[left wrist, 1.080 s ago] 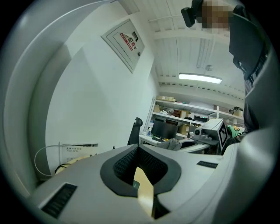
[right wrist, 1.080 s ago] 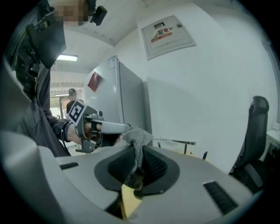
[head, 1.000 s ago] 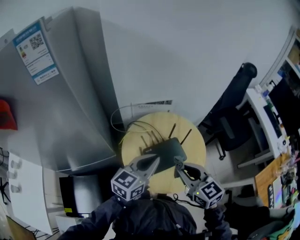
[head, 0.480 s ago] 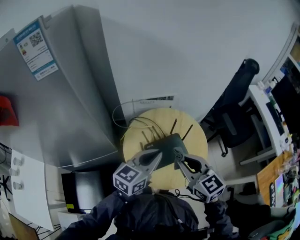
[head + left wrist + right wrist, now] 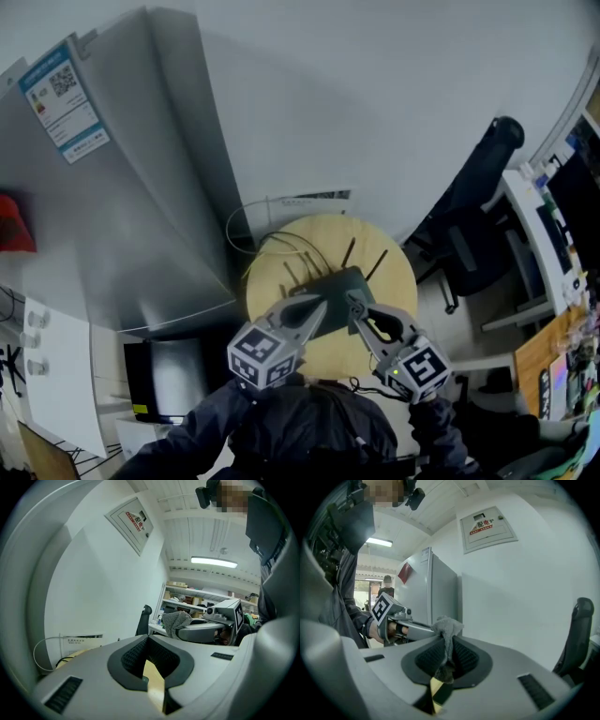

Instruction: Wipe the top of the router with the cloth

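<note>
We see the router (image 5: pixel 339 286) lying on the round counter (image 5: pixel 398 281), its antennas pointing toward the far side. Our right gripper (image 5: pixel 449 644) pinches the grey cloth (image 5: pixel 448 629), which bunches up above its pads. In the head view that gripper sits at the router's near right edge, though we cannot tell whether the cloth touches the top. Our left gripper (image 5: pixel 147 638) has its jaws pressed together on nothing, over the router's near left corner. A fridge (image 5: pixel 122 187) stands to the left.

No legible text or labels
</note>
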### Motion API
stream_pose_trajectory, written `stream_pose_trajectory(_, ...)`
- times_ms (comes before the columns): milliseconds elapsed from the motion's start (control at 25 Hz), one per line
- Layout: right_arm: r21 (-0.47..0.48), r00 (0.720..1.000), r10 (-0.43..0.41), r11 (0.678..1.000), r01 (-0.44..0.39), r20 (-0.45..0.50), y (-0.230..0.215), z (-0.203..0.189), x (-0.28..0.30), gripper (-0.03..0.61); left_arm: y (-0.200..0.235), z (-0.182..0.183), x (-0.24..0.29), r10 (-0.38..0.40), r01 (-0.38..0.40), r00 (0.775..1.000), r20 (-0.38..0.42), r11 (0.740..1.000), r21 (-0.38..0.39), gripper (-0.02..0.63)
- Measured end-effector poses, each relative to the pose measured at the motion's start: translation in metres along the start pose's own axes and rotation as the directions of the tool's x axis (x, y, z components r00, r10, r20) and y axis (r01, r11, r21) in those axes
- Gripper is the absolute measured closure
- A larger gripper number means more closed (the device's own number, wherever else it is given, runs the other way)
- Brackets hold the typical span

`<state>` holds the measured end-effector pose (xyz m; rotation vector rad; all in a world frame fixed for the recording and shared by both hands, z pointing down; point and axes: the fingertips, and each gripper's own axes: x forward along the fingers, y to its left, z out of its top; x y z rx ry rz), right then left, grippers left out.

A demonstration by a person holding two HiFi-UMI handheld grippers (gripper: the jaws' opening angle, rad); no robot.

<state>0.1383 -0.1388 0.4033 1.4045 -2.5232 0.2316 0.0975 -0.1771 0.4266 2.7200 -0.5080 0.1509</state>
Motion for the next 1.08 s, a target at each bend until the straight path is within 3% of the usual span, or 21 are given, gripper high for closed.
stream_pose_trajectory(1080, -0.028, 1.0, 0.012, 1.0, -0.012, 0.001, -0.0063, 0.0052, 0.0022, 0.509, -0.0005, 0.0004, 0.0078, 0.006, -0.006, 1.0, 0.0, 1.0, -0.001, 0.612)
